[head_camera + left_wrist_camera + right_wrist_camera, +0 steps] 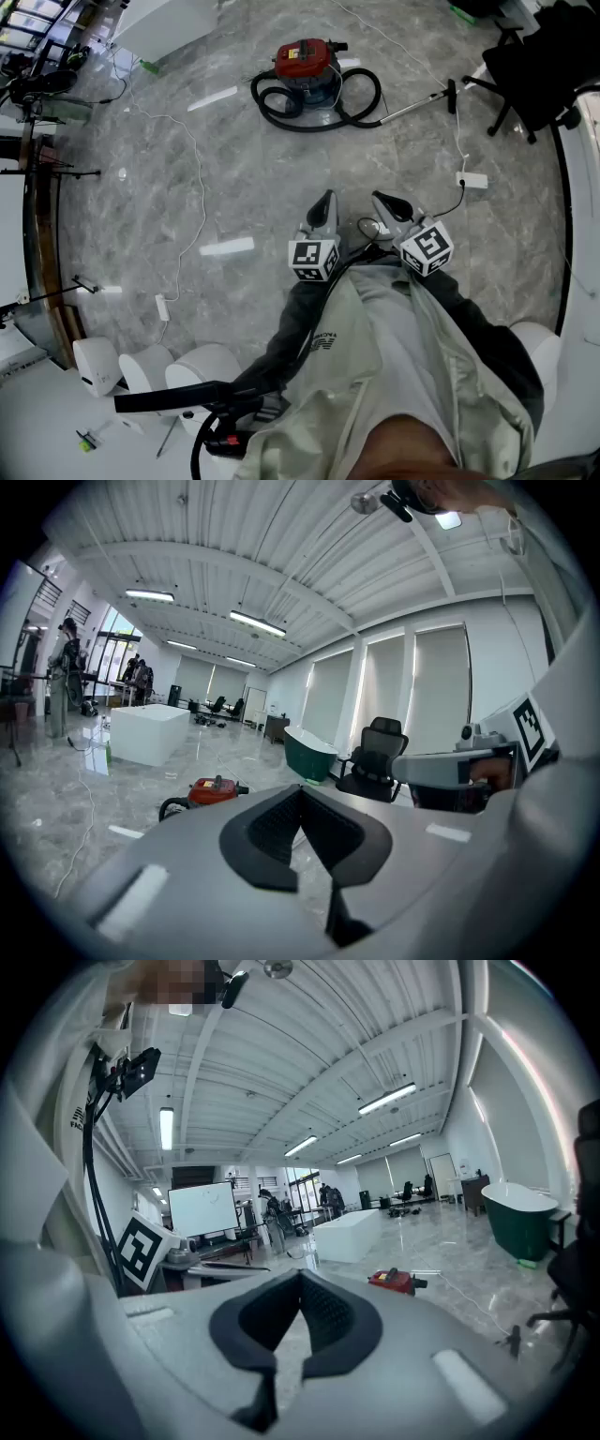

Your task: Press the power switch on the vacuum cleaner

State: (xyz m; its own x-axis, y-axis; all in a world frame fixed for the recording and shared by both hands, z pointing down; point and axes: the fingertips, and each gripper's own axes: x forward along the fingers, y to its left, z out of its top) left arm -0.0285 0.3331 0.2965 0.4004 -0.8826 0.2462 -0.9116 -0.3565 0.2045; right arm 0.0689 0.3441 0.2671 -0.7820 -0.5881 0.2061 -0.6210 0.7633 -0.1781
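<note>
The switch on the vacuum cleaner (307, 64) is too small to see. The edge cuts off the black chair (542, 58).

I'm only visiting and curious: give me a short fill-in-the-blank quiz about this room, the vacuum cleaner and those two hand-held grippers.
1. The vacuum cleaner on the floor has a ___ top.
2. The hose lying in loops by it is ___.
3. The left gripper and the right gripper have shut jaws with ___ between them.

Missing words: red; black; nothing.
</note>
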